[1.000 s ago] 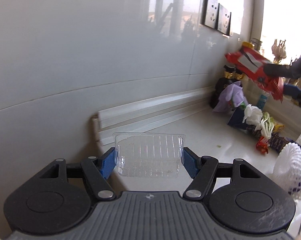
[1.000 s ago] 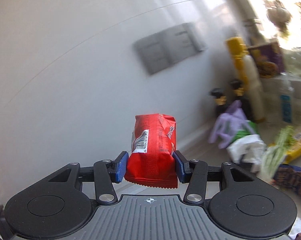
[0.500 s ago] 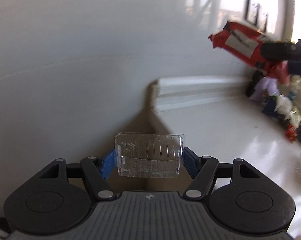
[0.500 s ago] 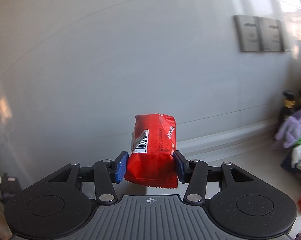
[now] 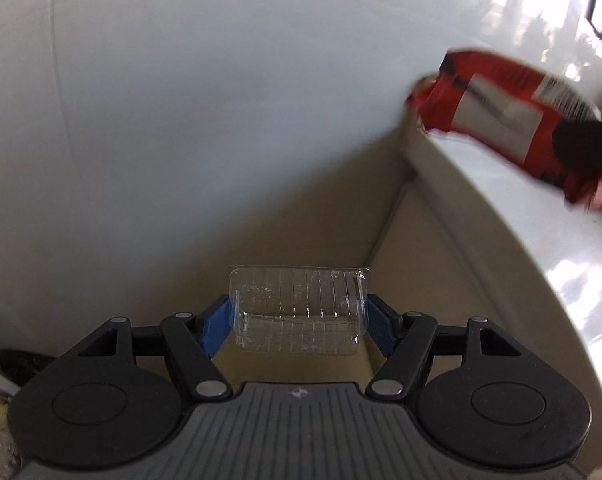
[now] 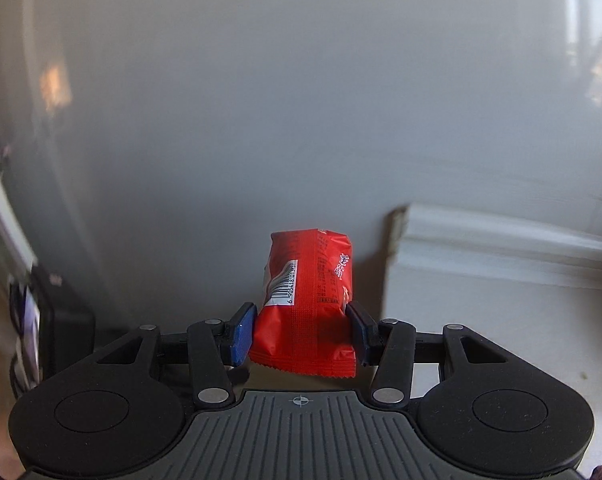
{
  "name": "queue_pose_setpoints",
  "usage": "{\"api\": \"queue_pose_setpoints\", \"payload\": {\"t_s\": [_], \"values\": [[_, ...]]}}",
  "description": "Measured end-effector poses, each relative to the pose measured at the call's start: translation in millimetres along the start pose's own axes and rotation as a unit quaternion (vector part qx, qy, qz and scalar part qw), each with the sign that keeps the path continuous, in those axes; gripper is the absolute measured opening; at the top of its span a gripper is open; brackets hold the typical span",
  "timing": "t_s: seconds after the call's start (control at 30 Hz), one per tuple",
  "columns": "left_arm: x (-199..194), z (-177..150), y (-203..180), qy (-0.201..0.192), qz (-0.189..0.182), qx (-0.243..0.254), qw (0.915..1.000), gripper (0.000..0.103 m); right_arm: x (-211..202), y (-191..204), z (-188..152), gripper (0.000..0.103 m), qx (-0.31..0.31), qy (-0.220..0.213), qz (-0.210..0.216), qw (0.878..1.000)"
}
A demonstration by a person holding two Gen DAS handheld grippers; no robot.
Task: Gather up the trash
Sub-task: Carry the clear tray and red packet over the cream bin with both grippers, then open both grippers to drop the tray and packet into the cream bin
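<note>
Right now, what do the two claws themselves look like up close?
Both match. The left claw has blue pads on black scissor-like link arms with silver pivot pins, two round black housings and a grey ribbed centre plate bearing a small emblem. The right claw is built the same, its plate marked with a crosshair circle. No cables or sleeves show clearly.

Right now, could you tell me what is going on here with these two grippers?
A person is collecting trash with a handheld gripper in each hand. The left gripper is shut on a clear plastic tray, held out past the end of the white countertop, beside the white wall. The right gripper is shut on a red snack wrapper, near that same countertop end. No bin is in view yet.
</note>
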State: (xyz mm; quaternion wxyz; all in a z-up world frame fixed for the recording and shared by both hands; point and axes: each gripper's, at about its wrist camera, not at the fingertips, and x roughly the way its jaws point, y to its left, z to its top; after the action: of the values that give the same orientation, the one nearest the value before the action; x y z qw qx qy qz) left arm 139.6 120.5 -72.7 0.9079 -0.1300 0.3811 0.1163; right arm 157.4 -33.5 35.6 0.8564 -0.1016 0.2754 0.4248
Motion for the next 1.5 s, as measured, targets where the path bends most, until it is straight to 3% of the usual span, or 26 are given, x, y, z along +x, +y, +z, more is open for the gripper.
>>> {"api": "queue_pose_setpoints", "payload": {"t_s": [0.2, 0.43, 0.67, 0.8, 0.97, 1.2, 1.5], "values": [[21, -10, 19, 0.031, 0.018, -0.025, 0.9991, 0.067, 43, 28, -17, 0.048, -0.042, 0.077, 0.008, 0.996], [55, -25, 34, 0.078, 0.031, -0.038, 0.9958, 0.067, 82, 57, -50, 0.048, -0.083, 0.16, 0.01, 0.984], [92, -34, 48, 0.12, 0.032, -0.054, 0.9908, 0.068, 112, 67, -78, 0.048, -0.107, 0.21, -0.013, 0.972], [116, -33, 50, 0.132, 0.037, -0.054, 0.9891, 0.068, 119, 72, -87, 0.048, -0.121, 0.219, -0.021, 0.968], [116, -47, 62, 0.137, 0.039, -0.054, 0.9883, 0.07, 128, 76, -92, 0.048, -0.126, 0.218, -0.026, 0.967], [121, -52, 59, 0.146, 0.046, -0.05, 0.987, 0.079, 127, 75, -88, 0.068, -0.108, 0.21, -0.031, 0.971], [111, -52, 51, 0.152, 0.049, -0.043, 0.9862, 0.084, 124, 76, -86, 0.07, -0.113, 0.208, -0.034, 0.971]]}}
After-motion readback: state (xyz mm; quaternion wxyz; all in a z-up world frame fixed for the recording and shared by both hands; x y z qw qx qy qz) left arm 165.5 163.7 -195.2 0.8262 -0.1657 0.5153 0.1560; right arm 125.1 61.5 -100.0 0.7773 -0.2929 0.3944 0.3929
